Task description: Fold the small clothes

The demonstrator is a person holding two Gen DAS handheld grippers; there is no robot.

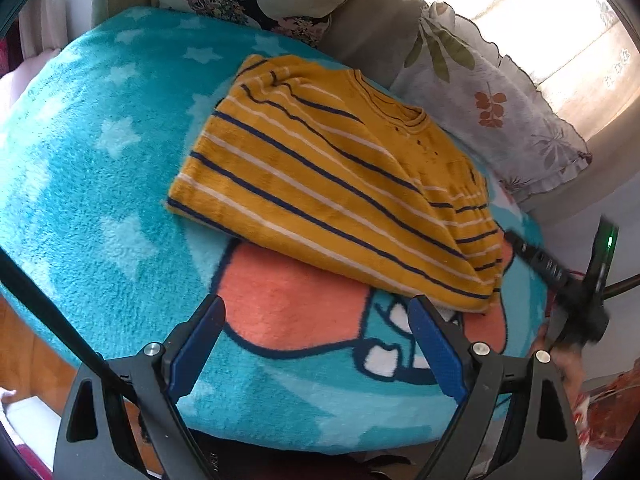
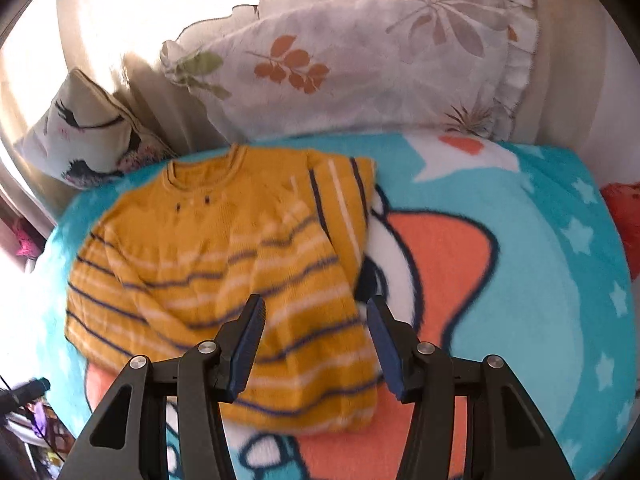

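- The striped yellow sweater (image 1: 332, 196) lies flat on the teal blanket (image 1: 100, 168), partly folded with a sleeve turned in over the body, probably so the next fold can be made cleanly.
- The left hand-held gripper (image 1: 316, 344) hangs over the blanket's near edge, jaws spread wide and empty (clear of the cloth).
- The right hand-held gripper (image 2: 316, 344) hovers above the sweater's near hem, jaws apart, gripping nothing.
- Floral pillows (image 2: 360, 60) sit at the far side, well away from the folding.
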